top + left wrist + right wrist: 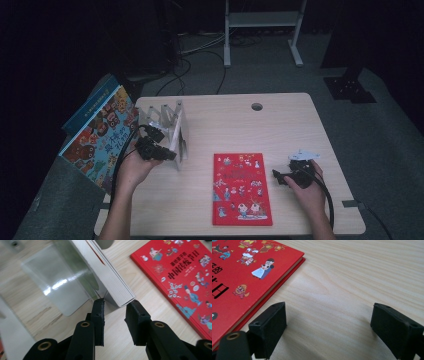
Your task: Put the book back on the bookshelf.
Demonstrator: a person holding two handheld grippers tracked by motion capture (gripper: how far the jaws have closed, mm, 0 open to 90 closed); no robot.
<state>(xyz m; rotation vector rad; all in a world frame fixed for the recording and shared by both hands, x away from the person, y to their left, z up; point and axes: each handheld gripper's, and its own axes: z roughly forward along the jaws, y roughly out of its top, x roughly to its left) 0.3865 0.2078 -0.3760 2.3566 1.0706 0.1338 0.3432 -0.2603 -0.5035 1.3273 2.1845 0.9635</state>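
A white book (177, 134) (110, 277) stands on edge in a clear acrylic rack (159, 118) (62, 287) at the table's left. My left gripper (172, 155) (115, 307) holds its near bottom corner, with one fingertip against each cover. A red picture book (242, 189) (185, 277) (242, 272) lies flat at the middle front of the table. Just right of the red book, my right gripper (278, 175) (328, 317) rests low over the wood. Its jaws are wide open and nothing is between them.
Several colourful picture books (100, 135) lean off the left edge of the light wooden table (280, 125). A cable hole (257, 106) sits near the far edge. Beyond the table stand a white metal frame (262, 30) and floor cables.
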